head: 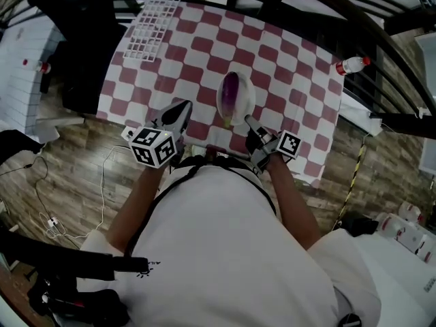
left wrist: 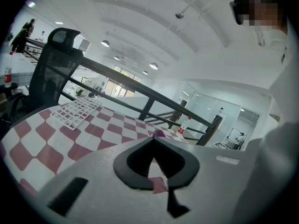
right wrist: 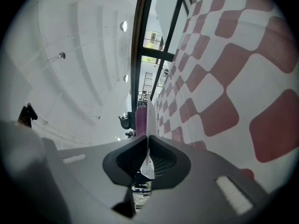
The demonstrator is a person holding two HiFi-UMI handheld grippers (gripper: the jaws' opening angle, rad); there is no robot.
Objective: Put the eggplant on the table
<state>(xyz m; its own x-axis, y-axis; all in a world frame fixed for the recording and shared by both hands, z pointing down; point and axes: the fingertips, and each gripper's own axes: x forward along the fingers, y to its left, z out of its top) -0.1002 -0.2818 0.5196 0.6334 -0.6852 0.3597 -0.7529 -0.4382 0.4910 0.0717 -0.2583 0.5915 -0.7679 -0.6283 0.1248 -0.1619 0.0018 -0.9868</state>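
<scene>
A purple eggplant lies on a white plate on the red-and-white checked tablecloth, near the table's front edge. My right gripper is at the plate's near rim. In the right gripper view the jaws are closed on the thin white rim of the plate, with the eggplant just beyond it. My left gripper hovers to the left of the plate, shut and holding nothing. Its own view shows the gripper with the eggplant's tip poking up just past the jaws.
A white grid rack lies at the table's far left corner. A red-capped bottle lies off the right edge. A black chair stands to the left, and a dark railing runs behind the table.
</scene>
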